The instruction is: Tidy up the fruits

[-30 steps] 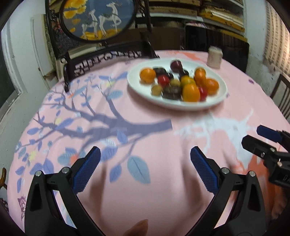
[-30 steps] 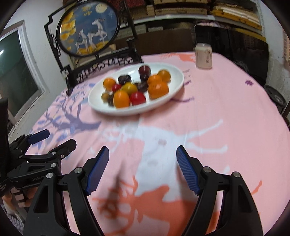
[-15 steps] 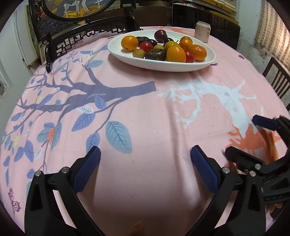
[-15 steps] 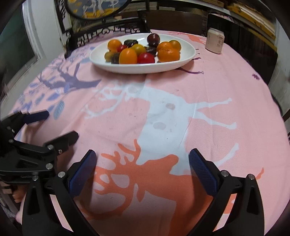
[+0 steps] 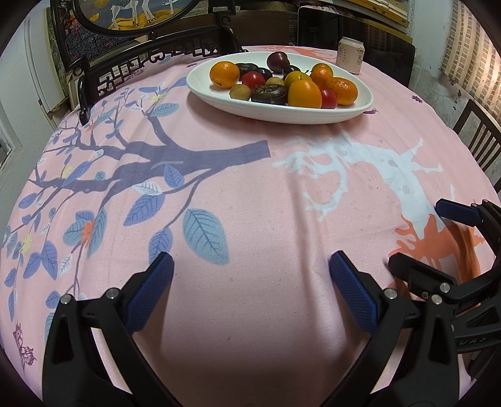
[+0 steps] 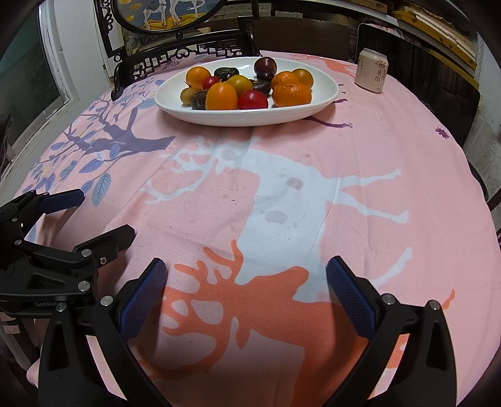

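Fruit filled the white dish [image 5: 360,109] at the far edge. Bare tablecloth [image 5: 250,203] lay between it and the near left gripper [image 5: 250,288] and right gripper [image 6: 247,288], both spread wide and holding nothing.

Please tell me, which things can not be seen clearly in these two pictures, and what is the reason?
- Fruits at the back of the white plate: partly hidden by the front fruits in both wrist views.
- Can: its print is too small to read.
- Round deer picture: cut off by the top edge in both views.
- Right gripper: wide open; its body is cut off by the bottom edge.
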